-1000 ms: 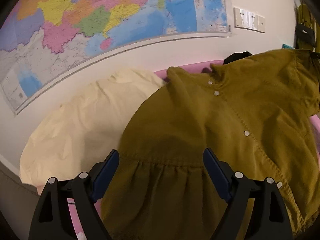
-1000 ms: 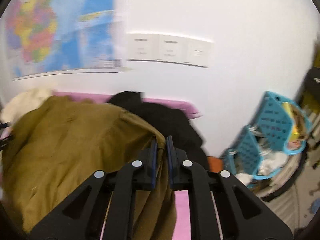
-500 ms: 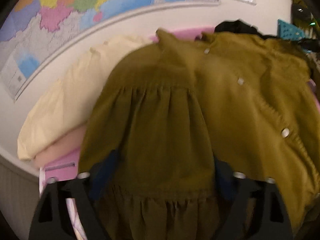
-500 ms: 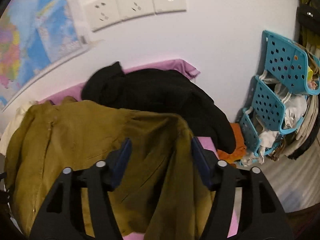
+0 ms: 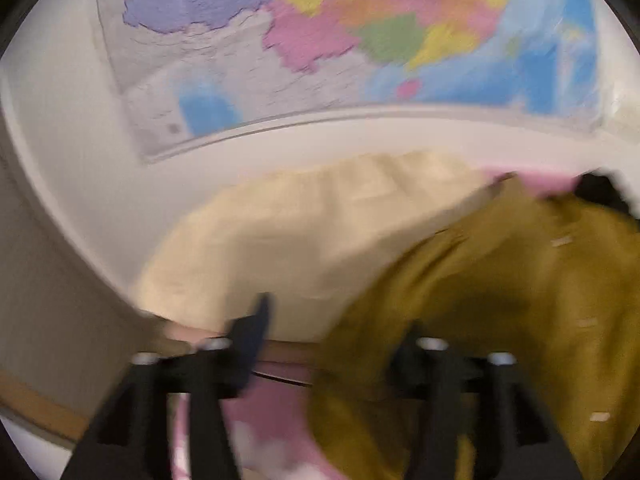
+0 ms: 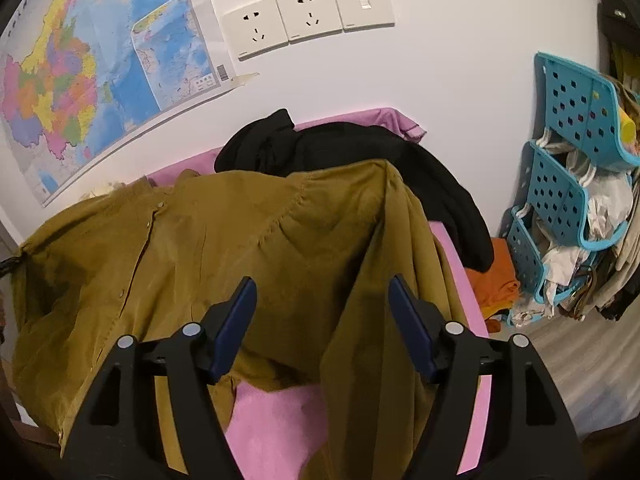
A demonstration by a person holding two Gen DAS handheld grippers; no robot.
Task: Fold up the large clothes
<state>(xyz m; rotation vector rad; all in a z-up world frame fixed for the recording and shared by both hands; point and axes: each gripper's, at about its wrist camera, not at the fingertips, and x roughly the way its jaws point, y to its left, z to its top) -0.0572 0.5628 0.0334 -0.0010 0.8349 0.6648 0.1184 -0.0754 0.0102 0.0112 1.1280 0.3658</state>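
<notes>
An olive-green button-front garment (image 6: pixel 224 248) lies spread over a pink-covered surface (image 6: pixel 276 432), its row of small pale buttons running down the left half. Its right edge has been turned inward, forming a long raised ridge of cloth that runs toward the camera. That looks like 1 side fold laid in; the left side, the hem and the final halving appear undone, so the job seems early.

The right claw (image 6: pixel 322 320) hangs just above that ridge, jaws apart and widening, with nothing pinched between the blue pads.

In the blurred left view, the left claw (image 5: pixel 336 340) hovers near the garment's left edge, jaws apart but narrowing. 1 finger sits over olive cloth, and no grip is visible.

A cream garment (image 5: pixel 304 248) lies beside it on the left. A black garment (image 6: pixel 360 152) is heaped behind, against a white wall carrying a map (image 6: pixel 80 72).
</notes>
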